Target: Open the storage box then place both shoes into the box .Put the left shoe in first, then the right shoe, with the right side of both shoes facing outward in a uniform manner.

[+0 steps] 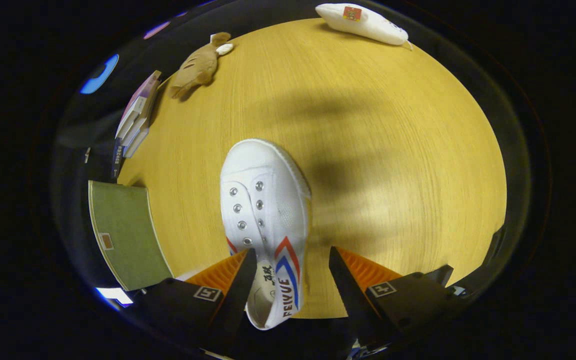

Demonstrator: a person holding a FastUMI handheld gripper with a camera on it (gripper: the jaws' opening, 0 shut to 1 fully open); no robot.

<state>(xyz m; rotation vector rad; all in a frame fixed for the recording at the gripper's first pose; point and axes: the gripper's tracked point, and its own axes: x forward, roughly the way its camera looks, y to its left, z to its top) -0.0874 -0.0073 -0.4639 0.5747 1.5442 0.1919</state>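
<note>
Claw point(290, 272) is hanging released around the white sneaker point(265, 210), toe at 12 o'clock; I'd clench squarely on the heel collar.

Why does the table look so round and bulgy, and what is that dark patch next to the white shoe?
In the gripper view, a fisheye lens bends the wooden table into a dome and curves its edges. The dark patch beside the white shoe is a soft shadow on the table, probably cast by the gripper from overhead light. The shoe looks sharp; the gripper, open around its heel, looms large.
</note>
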